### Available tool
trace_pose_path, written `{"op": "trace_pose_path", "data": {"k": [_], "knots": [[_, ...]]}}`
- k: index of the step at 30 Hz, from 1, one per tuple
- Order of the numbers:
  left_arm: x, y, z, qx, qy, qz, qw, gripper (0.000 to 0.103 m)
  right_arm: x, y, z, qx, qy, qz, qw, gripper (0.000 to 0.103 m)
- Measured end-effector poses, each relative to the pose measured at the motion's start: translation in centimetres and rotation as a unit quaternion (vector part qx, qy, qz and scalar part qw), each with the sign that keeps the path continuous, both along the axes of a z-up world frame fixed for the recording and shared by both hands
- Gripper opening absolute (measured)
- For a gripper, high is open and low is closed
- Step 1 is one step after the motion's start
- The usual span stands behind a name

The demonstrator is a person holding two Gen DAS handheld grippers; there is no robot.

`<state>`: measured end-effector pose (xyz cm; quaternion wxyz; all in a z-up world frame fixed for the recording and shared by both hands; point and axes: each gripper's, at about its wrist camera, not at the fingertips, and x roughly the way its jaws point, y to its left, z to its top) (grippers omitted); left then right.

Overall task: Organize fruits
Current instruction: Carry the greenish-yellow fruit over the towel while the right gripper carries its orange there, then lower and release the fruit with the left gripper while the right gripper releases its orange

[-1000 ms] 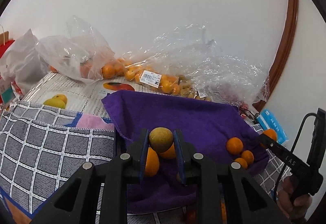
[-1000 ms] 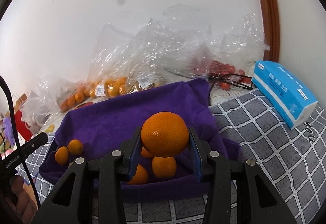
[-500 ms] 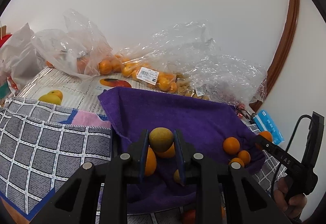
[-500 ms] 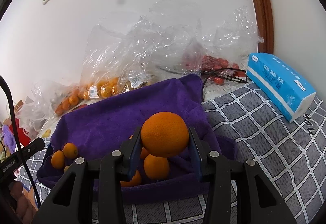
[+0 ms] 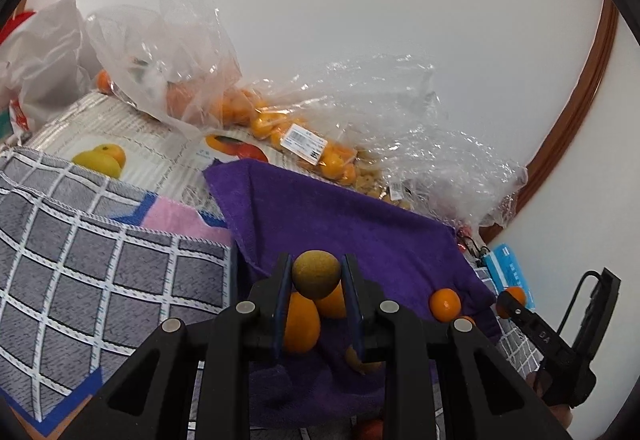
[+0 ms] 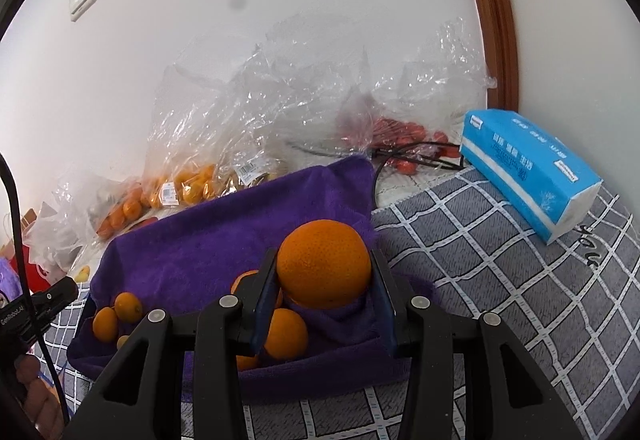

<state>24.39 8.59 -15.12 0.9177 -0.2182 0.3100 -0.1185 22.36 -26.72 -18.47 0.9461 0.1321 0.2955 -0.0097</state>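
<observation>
My left gripper (image 5: 316, 276) is shut on a small olive-brown round fruit (image 5: 316, 274), held above the near part of a purple towel (image 5: 340, 228). Under it lie two oranges (image 5: 301, 322); small tangerines (image 5: 445, 305) sit at the towel's right. My right gripper (image 6: 324, 268) is shut on a large orange (image 6: 324, 264) over the same purple towel (image 6: 224, 240), with more oranges (image 6: 286, 334) below it and small tangerines (image 6: 128, 307) at the left. The other gripper (image 5: 560, 352) shows at the left wrist view's right edge.
Clear plastic bags of oranges (image 5: 280, 128) and red fruit (image 6: 400, 132) line the white wall behind the towel. A blue tissue pack (image 6: 528, 168) lies on the grey checked cloth (image 6: 500, 280) at right. A fruit-printed mat (image 5: 120, 148) and white bags (image 5: 44, 56) sit at left.
The left wrist view has rolled and shifted, so the towel and bags now tilt down to the right. The right wrist view has rolled slightly. Both fruits stay gripped.
</observation>
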Motion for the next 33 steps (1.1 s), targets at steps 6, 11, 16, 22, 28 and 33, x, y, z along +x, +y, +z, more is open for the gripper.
{"op": "trace_pose_path", "data": {"k": [6, 11, 16, 22, 28, 33], "knots": [[0.0, -0.9, -0.3, 0.011, 0.004, -0.016, 0.9998, 0.024, 0.8, 0.7, -0.8, -0.004, 0.022, 0.009, 1.000, 0.043], [0.2, -1.4, -0.3, 0.014, 0.008, -0.027, 0.9995, 0.024, 1.4, 1.1, -1.6, -0.009, 0.040, 0.011, 0.999, 0.043], [0.4, -2.1, -0.6, 0.023, 0.013, -0.043, 0.9987, 0.024, 1.7, 1.1, -2.0, -0.007, 0.050, 0.006, 0.999, 0.043], [0.5, -2.9, -0.7, 0.038, 0.017, -0.062, 0.9972, 0.024, 2.1, 1.2, -2.4, -0.008, 0.060, 0.005, 0.998, 0.043], [0.3, -3.6, -0.8, 0.063, 0.011, -0.068, 0.9956, 0.024, 2.0, 1.4, -2.5, -0.015, 0.059, 0.006, 0.998, 0.045], [0.3, -4.2, -1.1, 0.071, 0.019, -0.081, 0.9940, 0.024, 1.7, 2.1, -2.1, -0.029, 0.050, 0.014, 0.998, 0.045]]}}
